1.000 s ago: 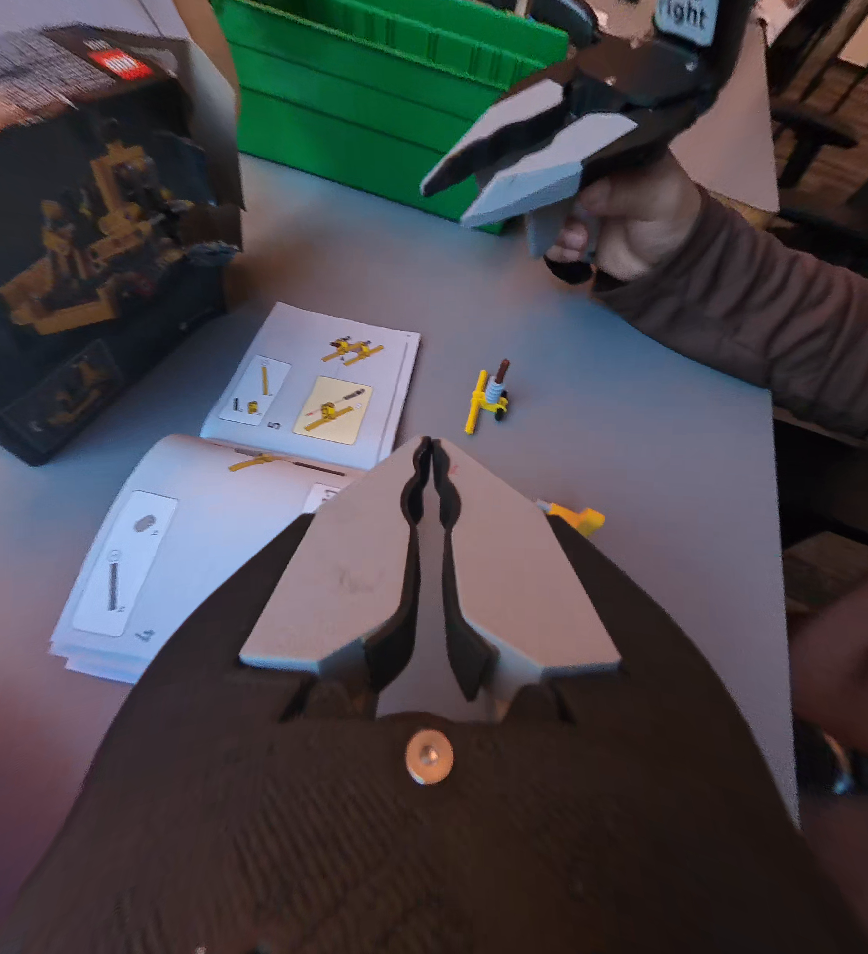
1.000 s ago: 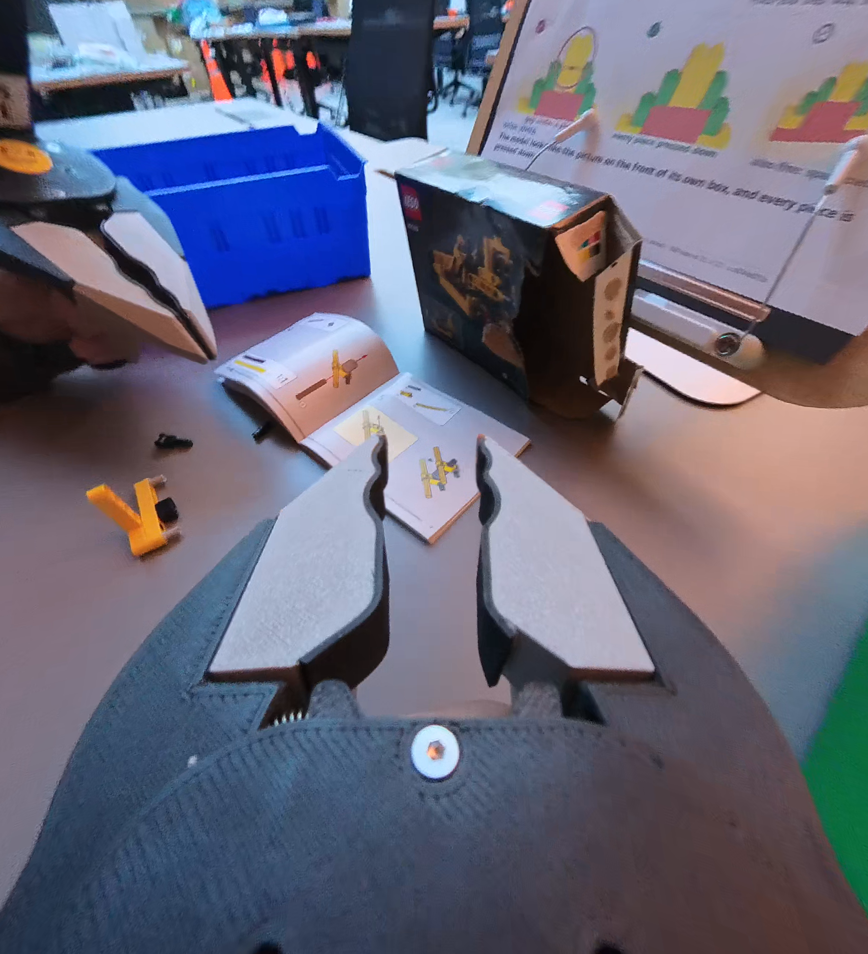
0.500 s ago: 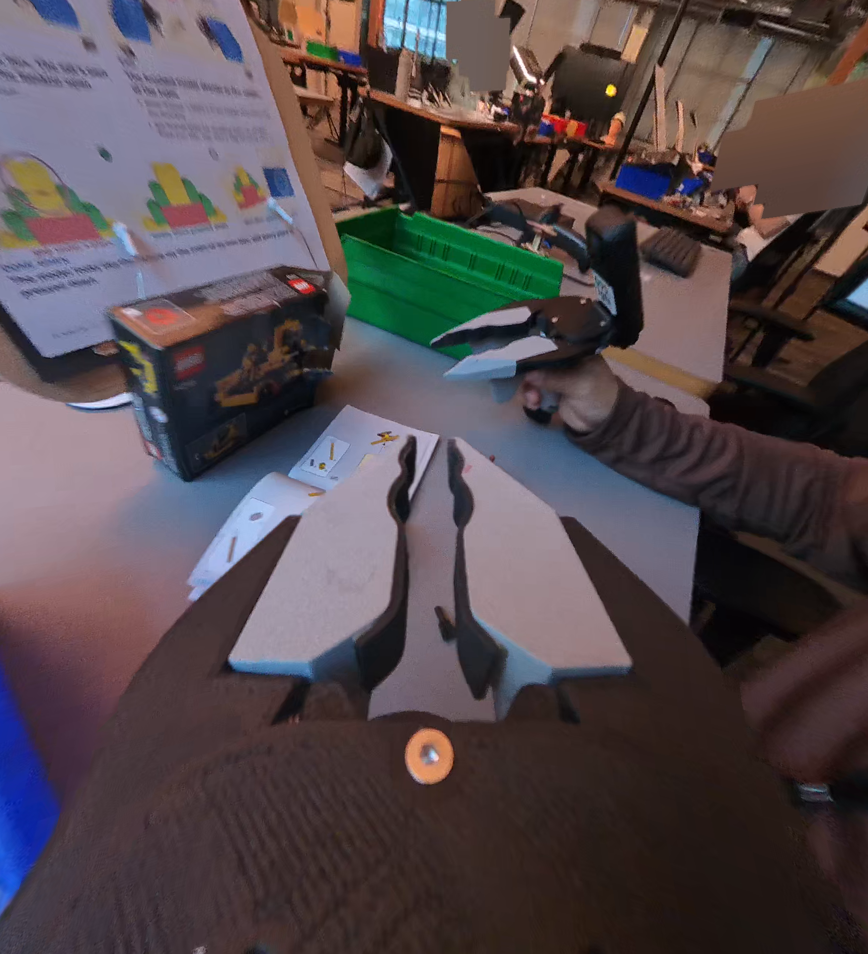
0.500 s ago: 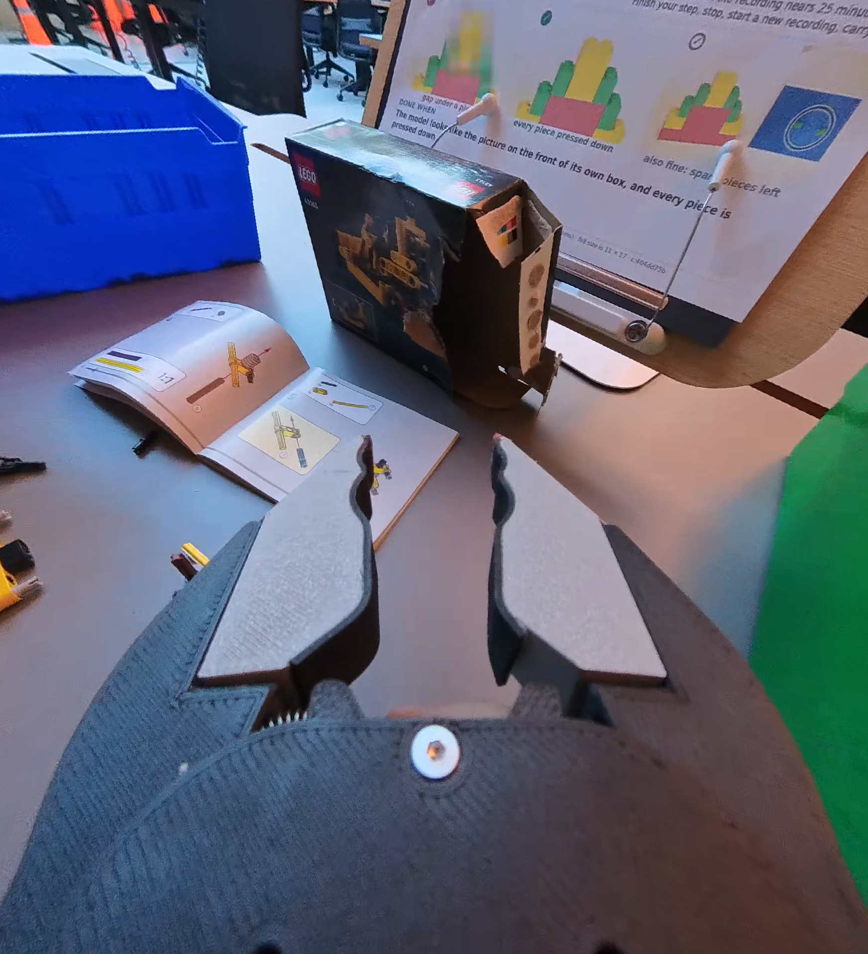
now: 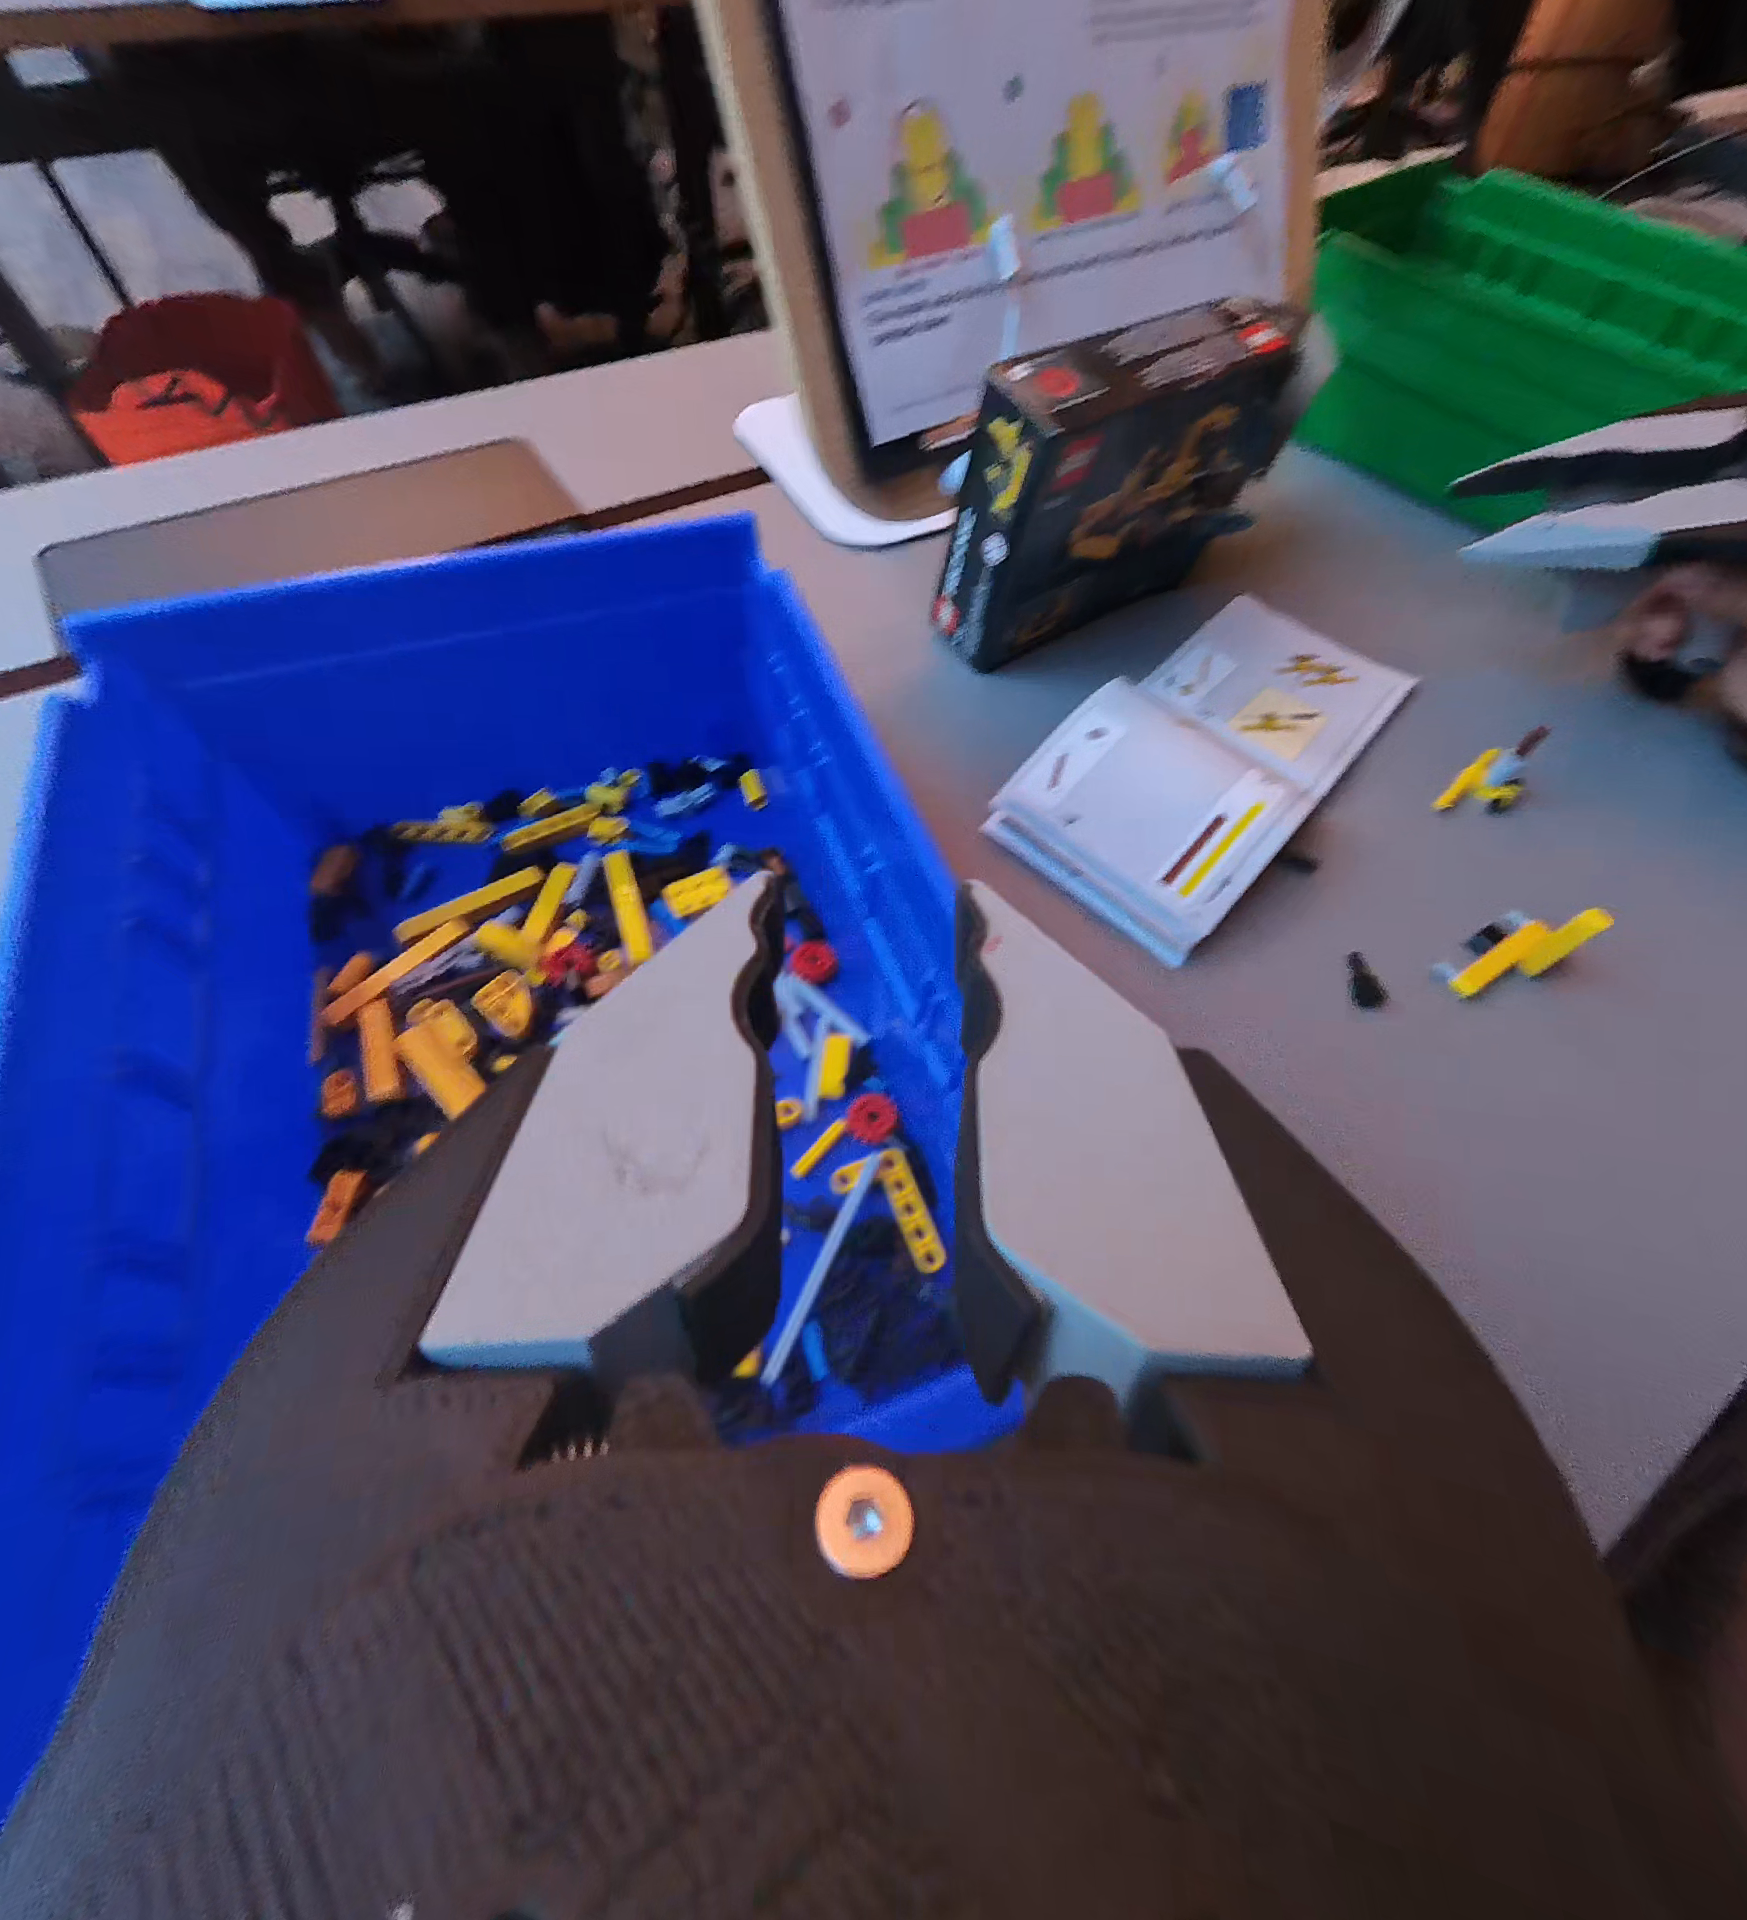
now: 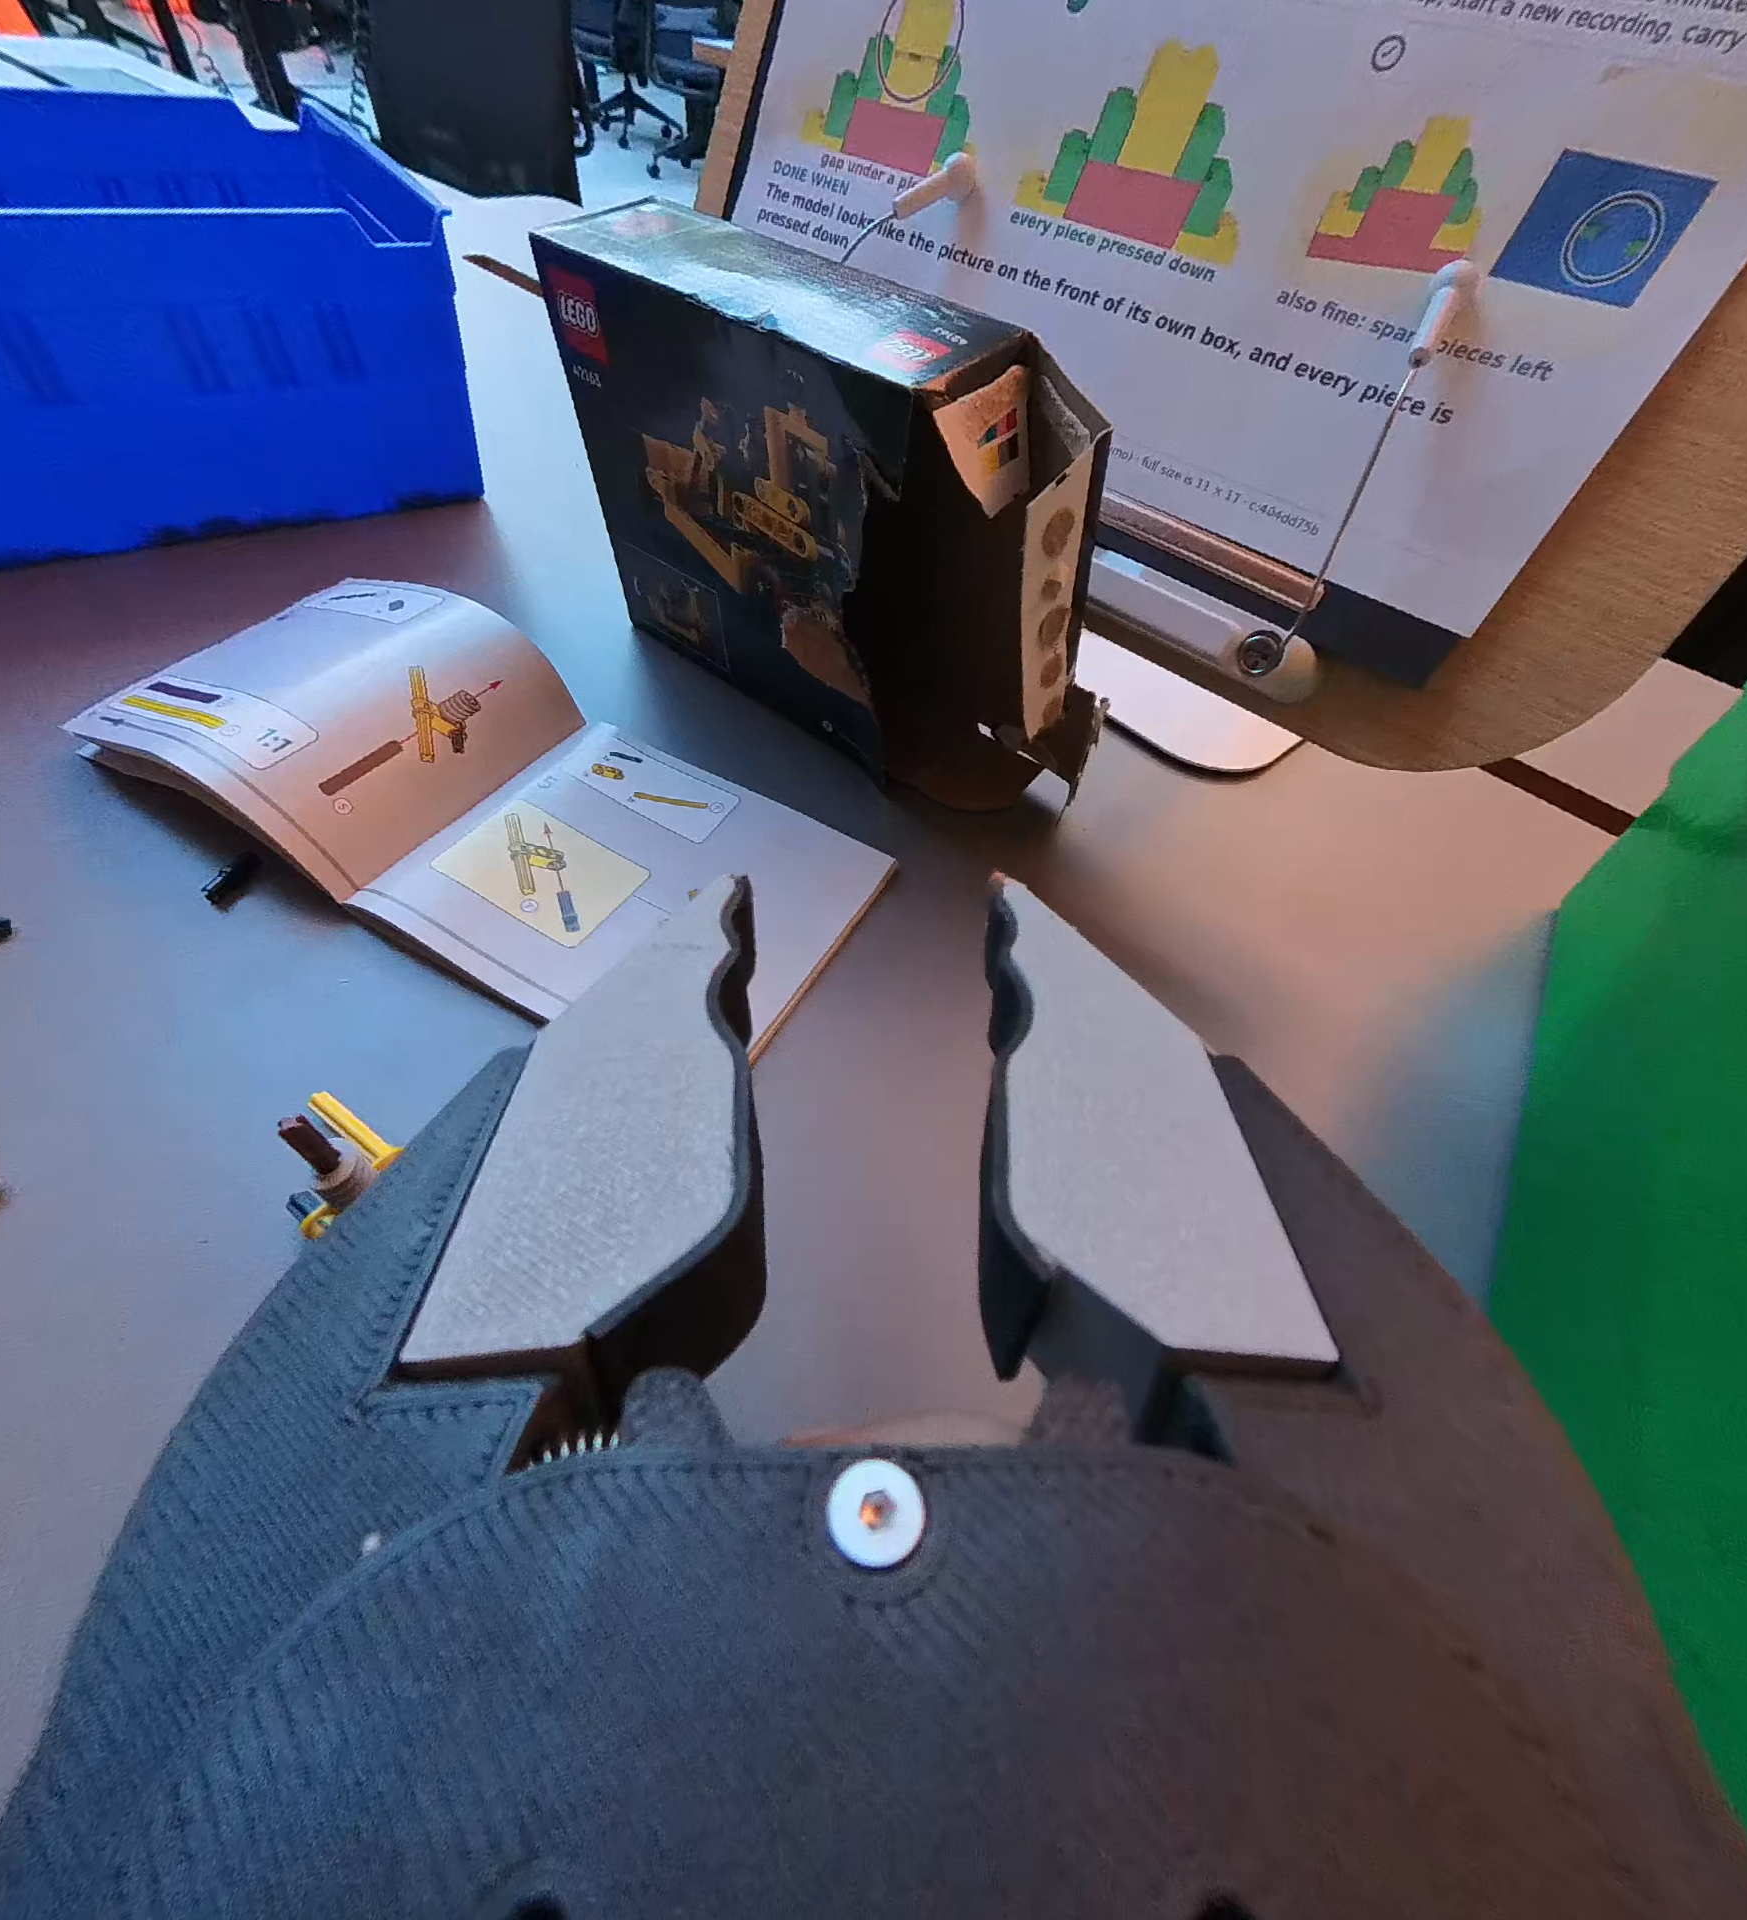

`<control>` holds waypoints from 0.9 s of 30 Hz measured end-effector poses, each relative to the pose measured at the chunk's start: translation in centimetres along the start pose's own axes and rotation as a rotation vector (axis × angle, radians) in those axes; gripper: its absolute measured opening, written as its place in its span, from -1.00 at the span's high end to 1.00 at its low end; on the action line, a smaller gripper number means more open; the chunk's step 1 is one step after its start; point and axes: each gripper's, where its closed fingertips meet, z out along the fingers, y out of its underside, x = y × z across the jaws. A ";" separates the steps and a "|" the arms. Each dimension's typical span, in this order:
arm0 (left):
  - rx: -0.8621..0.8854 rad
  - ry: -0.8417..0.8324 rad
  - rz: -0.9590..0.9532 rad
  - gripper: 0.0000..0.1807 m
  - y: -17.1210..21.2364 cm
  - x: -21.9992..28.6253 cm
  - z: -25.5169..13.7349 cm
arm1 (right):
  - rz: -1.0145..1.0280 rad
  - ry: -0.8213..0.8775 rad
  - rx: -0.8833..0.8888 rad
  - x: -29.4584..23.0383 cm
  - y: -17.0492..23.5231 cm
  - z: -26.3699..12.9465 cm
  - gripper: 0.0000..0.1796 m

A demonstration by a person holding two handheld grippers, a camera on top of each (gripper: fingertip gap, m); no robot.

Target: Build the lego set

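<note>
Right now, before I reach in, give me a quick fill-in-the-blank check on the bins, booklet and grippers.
1. The loose pieces lie in the ____ bin.
2. The left gripper hangs over that bin with its jaws ____.
3. The instruction booklet lies ____ on the table.
4. The right gripper holds ____.

Missing words: blue; open; open; nothing

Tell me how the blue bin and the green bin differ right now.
The blue bin holds a heap of loose yellow, black and red pieces; the green bin shows no contents from here. The blue bin sits left of the instruction booklet, under the open left hand-held gripper; the green bin sits far right, behind the other gripper. Both are ribbed plastic bins on the table.
</note>
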 end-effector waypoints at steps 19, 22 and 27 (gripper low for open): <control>-0.071 -0.007 -0.104 0.68 0.1 -5.8 8.5 | -0.039 0.067 0.038 1.7 -0.5 1.1 0.52; -0.126 0.012 -0.091 0.70 1.5 -5.2 9.5 | -0.032 0.062 0.032 1.7 -0.4 1.2 0.53; -0.137 0.216 -0.125 0.83 1.9 -1.2 9.4 | -0.039 0.038 0.043 1.6 -0.7 1.6 0.54</control>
